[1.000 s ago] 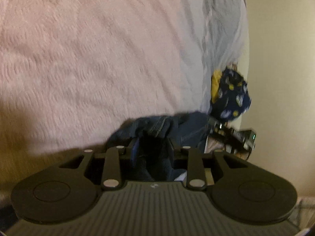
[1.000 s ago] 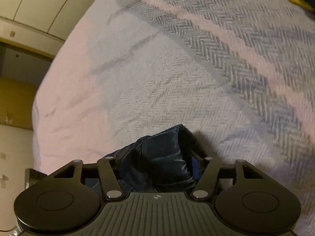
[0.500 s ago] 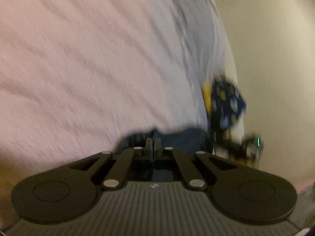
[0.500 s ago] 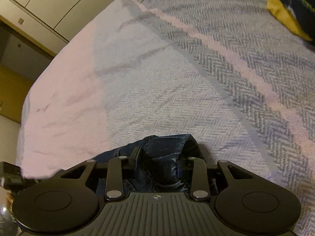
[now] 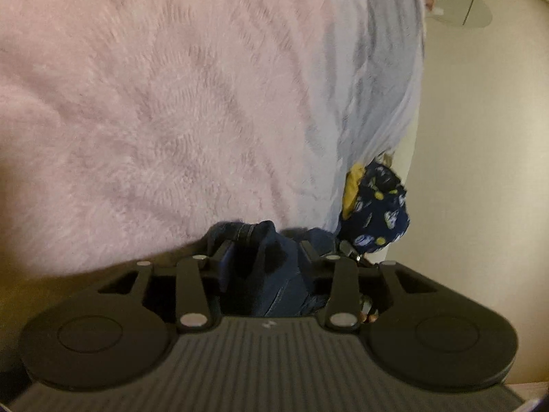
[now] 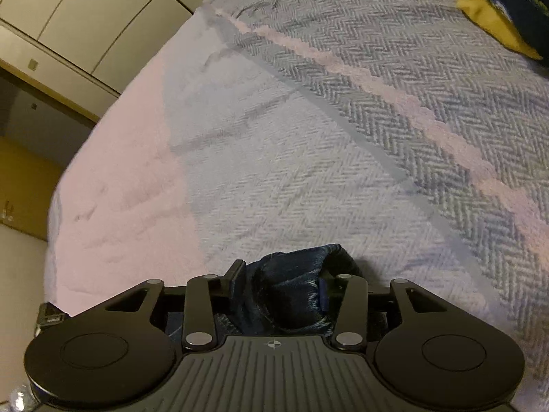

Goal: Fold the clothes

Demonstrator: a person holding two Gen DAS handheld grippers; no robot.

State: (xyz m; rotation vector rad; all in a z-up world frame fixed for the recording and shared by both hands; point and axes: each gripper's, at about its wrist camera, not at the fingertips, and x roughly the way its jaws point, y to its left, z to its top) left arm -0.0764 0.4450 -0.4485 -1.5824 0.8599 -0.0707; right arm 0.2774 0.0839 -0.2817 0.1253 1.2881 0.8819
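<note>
We see the dark blue denim garment (image 5: pixel 271 267) bunched at the near edge of the bed, which is covered by a pink fuzzy blanket (image 5: pixel 154 110) with a grey herringbone-weave blanket (image 6: pixel 343 171) beside it. The left gripper (image 5: pixel 264 257) has a fold of the denim between its jaws, which are opening at this moment; from this view we cannot tell whether the pads press on the cloth. The right gripper (image 6: pixel 279 274) points down at the bed's near edge with a thick wad of the same denim (image 6: pixel 291 288) filling the gap between its jaws, which are also opening; the cloth touches both pads. A navy patterned cloth with yellow lining (image 5: pixel 375 206) sits at the bed's far side edge in the left wrist view, and shows at the top corner in the right wrist view (image 6: pixel 504 10), well apart from the denim. Pale cabinet doors (image 6: pixel 79 10) stand beyond the bed.
</note>
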